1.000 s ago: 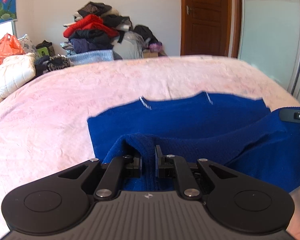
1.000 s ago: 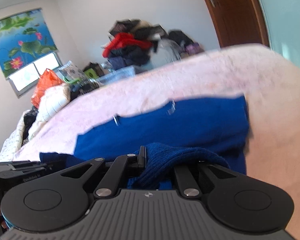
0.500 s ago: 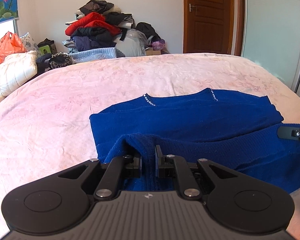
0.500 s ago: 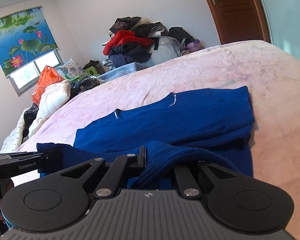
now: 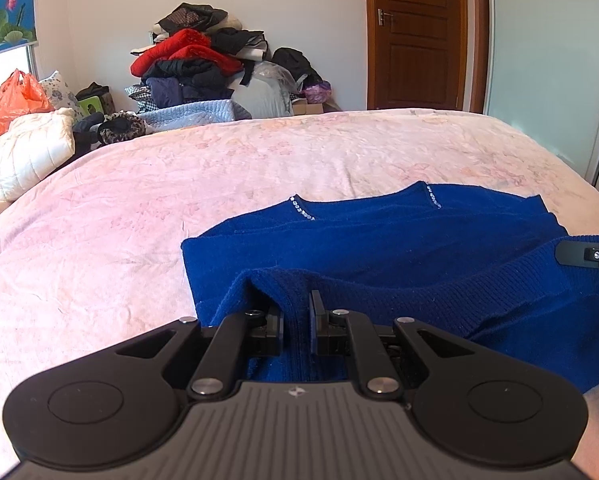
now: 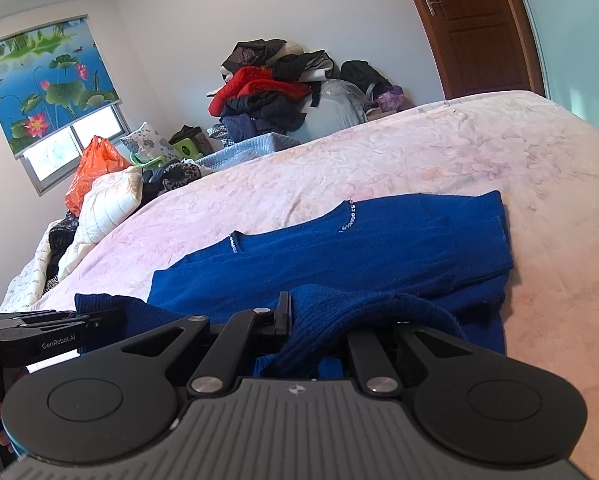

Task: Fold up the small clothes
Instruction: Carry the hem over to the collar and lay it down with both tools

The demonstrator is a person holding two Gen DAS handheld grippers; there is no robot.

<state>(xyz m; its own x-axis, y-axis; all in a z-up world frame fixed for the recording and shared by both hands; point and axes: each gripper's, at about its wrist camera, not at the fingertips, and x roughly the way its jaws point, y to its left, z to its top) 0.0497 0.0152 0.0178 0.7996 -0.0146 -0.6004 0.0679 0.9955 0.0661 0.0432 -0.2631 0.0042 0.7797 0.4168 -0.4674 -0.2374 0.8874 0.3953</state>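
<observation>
A blue knit sweater [image 5: 399,240] lies on the pink bedspread [image 5: 139,208], its collar with sparkly trim toward the far side. It also shows in the right wrist view [image 6: 379,240]. My left gripper [image 5: 296,312] is shut on the sweater's near ribbed hem at its left corner. My right gripper [image 6: 319,316] is shut on the hem at its right corner, where the cloth drapes over and hides the right finger. Each gripper shows at the edge of the other's view: the right one [image 5: 587,255] and the left one [image 6: 51,328].
A pile of clothes [image 5: 203,68] is heaped against the far wall. A white quilted jacket [image 5: 31,148] and an orange bag [image 5: 11,100] lie at the bed's far left. A wooden door [image 5: 415,32] and a sliding wardrobe [image 5: 547,60] stand at the right.
Both grippers have carried the hem a little forward and lower over the sweater's body. The cloth between them has settled and the views have steadied. Both grips hold.
</observation>
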